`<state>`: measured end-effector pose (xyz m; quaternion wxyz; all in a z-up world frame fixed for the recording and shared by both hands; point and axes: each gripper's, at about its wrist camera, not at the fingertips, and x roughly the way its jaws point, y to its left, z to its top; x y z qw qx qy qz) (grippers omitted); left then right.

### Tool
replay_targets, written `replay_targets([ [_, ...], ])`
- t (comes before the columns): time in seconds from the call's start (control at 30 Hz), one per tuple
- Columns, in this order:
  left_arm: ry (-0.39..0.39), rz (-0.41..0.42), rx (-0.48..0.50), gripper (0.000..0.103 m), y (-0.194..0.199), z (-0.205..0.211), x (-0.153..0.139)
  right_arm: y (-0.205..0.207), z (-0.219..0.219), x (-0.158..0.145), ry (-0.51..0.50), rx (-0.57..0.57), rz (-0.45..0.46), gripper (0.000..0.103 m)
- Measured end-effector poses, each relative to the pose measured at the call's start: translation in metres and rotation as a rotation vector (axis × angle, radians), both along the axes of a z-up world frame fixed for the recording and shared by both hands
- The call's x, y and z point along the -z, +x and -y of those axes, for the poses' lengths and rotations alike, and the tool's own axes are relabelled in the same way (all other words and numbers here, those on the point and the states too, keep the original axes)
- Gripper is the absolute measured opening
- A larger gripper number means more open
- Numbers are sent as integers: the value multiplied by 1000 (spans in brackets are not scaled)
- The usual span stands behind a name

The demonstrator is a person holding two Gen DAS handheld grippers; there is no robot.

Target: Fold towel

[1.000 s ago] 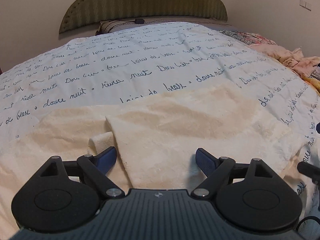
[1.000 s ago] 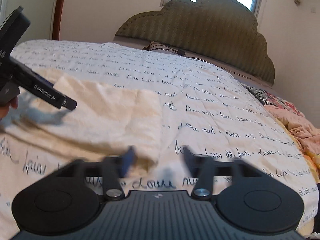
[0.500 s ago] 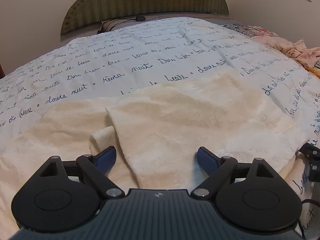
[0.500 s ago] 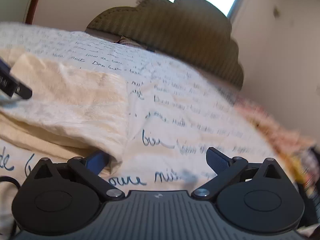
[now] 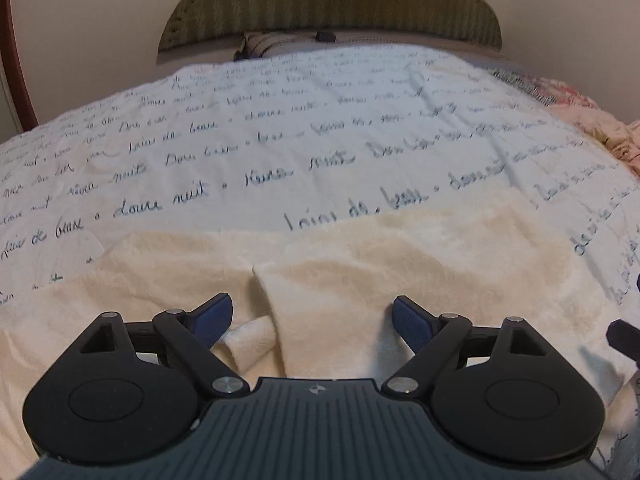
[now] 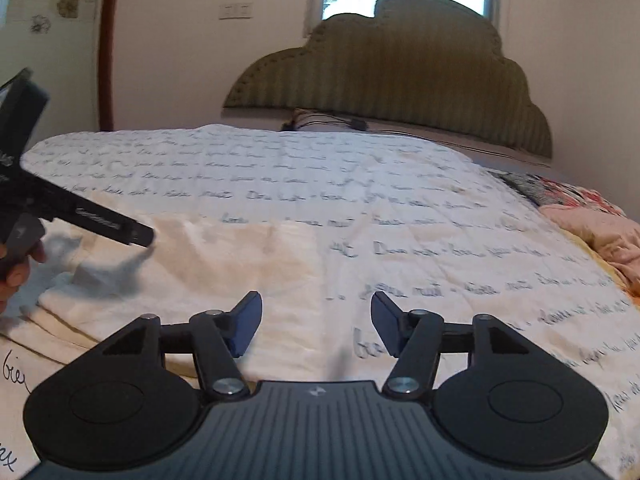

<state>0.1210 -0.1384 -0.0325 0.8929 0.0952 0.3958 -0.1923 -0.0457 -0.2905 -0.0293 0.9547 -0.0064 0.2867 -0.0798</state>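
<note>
A cream towel (image 5: 400, 264) lies on the bed, folded over itself, with a folded flap edge running down the middle and a small rolled corner (image 5: 248, 340) near the left finger. My left gripper (image 5: 312, 316) is open, hovering low over the towel's near part with its fingers either side of the flap. In the right wrist view the same towel (image 6: 224, 264) lies left of centre. My right gripper (image 6: 316, 320) is open above the towel's right edge, holding nothing. The left gripper (image 6: 120, 228) appears at the far left there, held by a hand (image 6: 16, 272).
The bed is covered by a white quilt (image 5: 320, 140) printed with blue script. A padded green headboard (image 6: 400, 92) and a pillow (image 5: 280, 42) stand at the far end. Pink and patterned bedding (image 6: 600, 232) is bunched at the right side.
My right gripper has lifted and pulled back from the towel's right edge, its jaws narrower than half a second ago. My left gripper stays open over the towel, shifted slightly.
</note>
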Motion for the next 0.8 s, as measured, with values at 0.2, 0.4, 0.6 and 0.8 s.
replay_targets([
  [0.2, 11, 112, 19, 89, -23, -6, -4, 22, -2, 21, 39, -5, -107, 59],
  [0.4, -2, 95, -2, 89, -30, -10, -6, 48, -13, -2, 45, -67, -23, 59],
  [0.6, 6, 59, -13, 90, -34, -20, 0, 64, -28, 34, 34, -106, -157, 59],
  [0.8, -12, 53, -35, 90, -38, -28, 1, 43, -31, 20, 94, -91, -106, 60],
])
